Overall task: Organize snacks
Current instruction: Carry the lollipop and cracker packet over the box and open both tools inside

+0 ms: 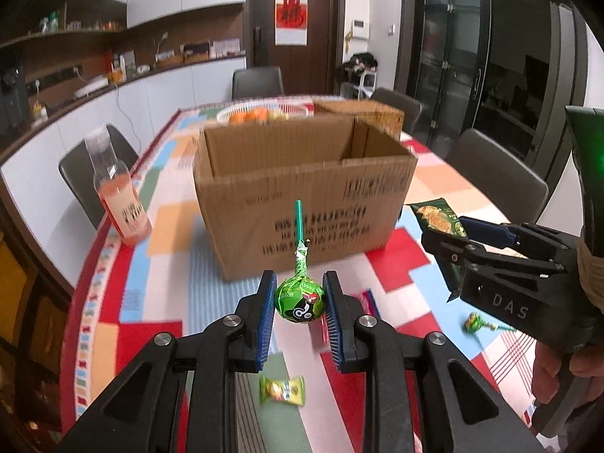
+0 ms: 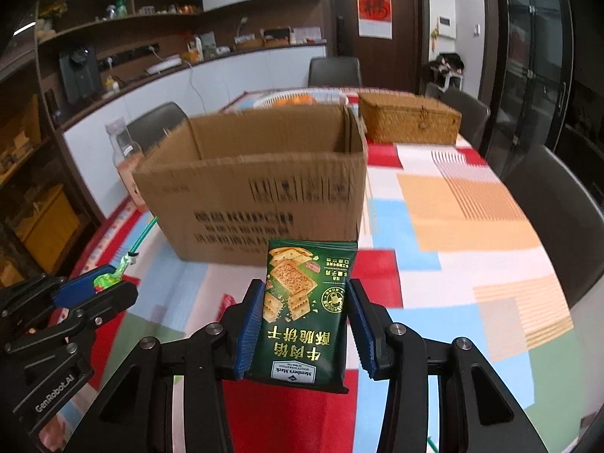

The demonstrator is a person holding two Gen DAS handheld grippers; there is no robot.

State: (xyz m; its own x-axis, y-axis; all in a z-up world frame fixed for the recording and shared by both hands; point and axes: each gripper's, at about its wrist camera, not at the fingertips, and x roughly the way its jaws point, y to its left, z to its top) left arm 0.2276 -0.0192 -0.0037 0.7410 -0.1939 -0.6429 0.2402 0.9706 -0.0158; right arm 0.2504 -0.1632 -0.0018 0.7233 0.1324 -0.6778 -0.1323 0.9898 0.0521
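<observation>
Above a bright patchwork tablecloth, the left gripper (image 1: 298,302) pinches a green lollipop (image 1: 300,300) and the right gripper (image 2: 304,324) clamps a cracker packet (image 2: 304,313), both short of the open cardboard box (image 1: 302,204). Neither snack is packed yet; a wrapped candy (image 1: 282,389) and second lollipop (image 1: 475,321) wait on the table.

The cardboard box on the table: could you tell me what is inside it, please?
Only bare inner walls of the open cardboard box show. Its near wall hides the floor, so any contents are unseen.
</observation>
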